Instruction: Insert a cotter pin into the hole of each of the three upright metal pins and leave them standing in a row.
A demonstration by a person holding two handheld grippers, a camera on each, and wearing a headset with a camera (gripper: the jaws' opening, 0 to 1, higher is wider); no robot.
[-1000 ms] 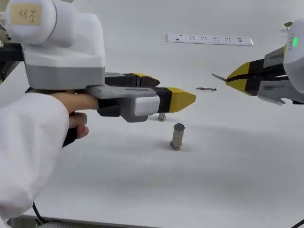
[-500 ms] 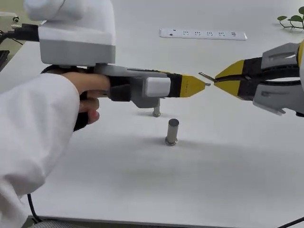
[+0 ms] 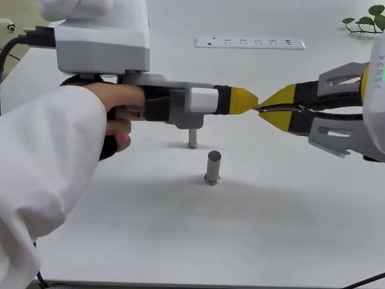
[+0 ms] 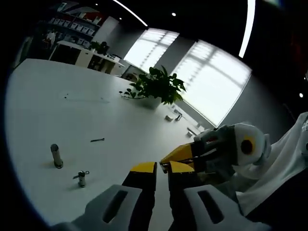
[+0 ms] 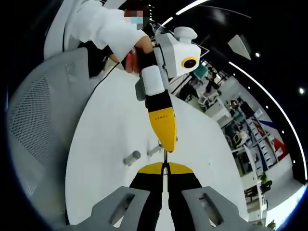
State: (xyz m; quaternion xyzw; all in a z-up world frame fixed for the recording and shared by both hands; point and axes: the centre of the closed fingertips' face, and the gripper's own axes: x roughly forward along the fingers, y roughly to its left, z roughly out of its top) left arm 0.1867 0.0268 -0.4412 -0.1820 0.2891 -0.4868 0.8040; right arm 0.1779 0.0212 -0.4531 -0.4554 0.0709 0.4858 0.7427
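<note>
Right hand-held gripper (image 5: 164,167) has its jaws squeezed shut on a thin cotter pin (image 5: 164,157). The pin pokes out of the yellow tips and is up in the air, above the white counter (image 3: 180,241). Left hand-held gripper (image 3: 249,100) points straight at it, tip to tip, and the pin's end just reaches its nose. In the left gripper view its two jaws stand a little apart, and I cannot tell if the pin's end is between them.

Below them, a tall metal pin (image 3: 213,167) stands up on the counter. Near it stands a short metal pin (image 3: 192,139), whose top is hidden behind the left one in the head view. In the left gripper view it seems to have a small cross piece near its top. A loose cotter pin (image 4: 97,140) lies flat farther off. A power strip (image 3: 249,43) and a green plant (image 3: 364,21) sit far back.
</note>
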